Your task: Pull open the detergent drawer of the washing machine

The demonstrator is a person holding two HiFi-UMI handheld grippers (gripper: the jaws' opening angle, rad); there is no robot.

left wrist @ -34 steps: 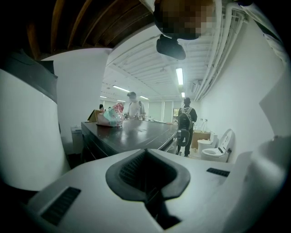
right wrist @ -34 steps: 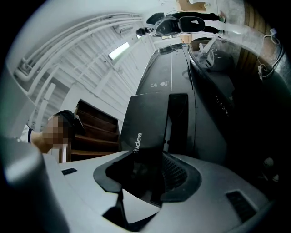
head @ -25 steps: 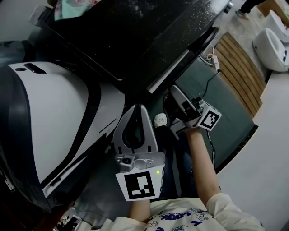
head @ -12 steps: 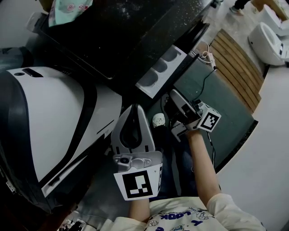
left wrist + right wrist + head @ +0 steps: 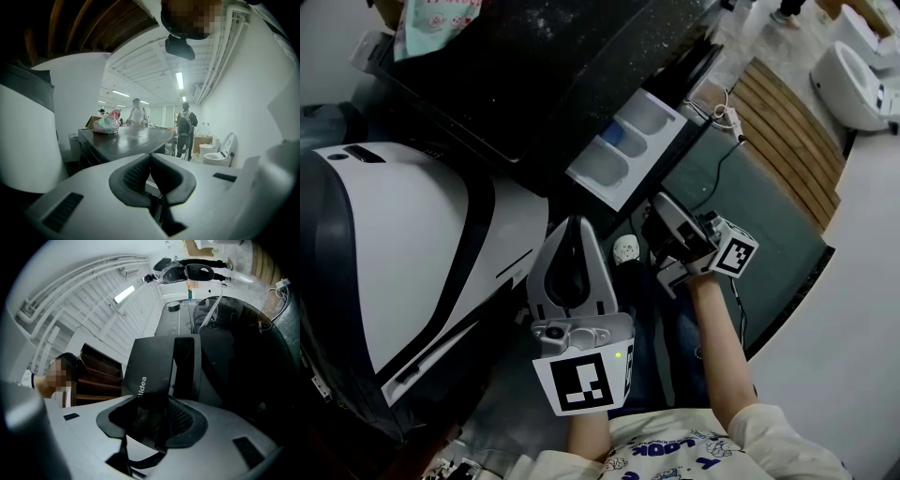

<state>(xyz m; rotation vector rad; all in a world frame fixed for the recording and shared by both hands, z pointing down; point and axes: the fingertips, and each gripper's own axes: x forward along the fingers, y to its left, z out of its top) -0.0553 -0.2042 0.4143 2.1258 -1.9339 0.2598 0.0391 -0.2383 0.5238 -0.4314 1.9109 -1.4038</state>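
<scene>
- My left gripper is up close: fingers pressed together, holding nothing.
- My right gripper: fingers clamped on the dark front panel of the detergent drawer.
- The drawer stands pulled out of the dark washing machine, white compartments showing.

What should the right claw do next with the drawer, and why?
Probably draw the right claw a little farther out: it grips the dark Midea-marked drawer front, and the white plastic drawer tray shows its compartments but may not be at full travel.
</scene>
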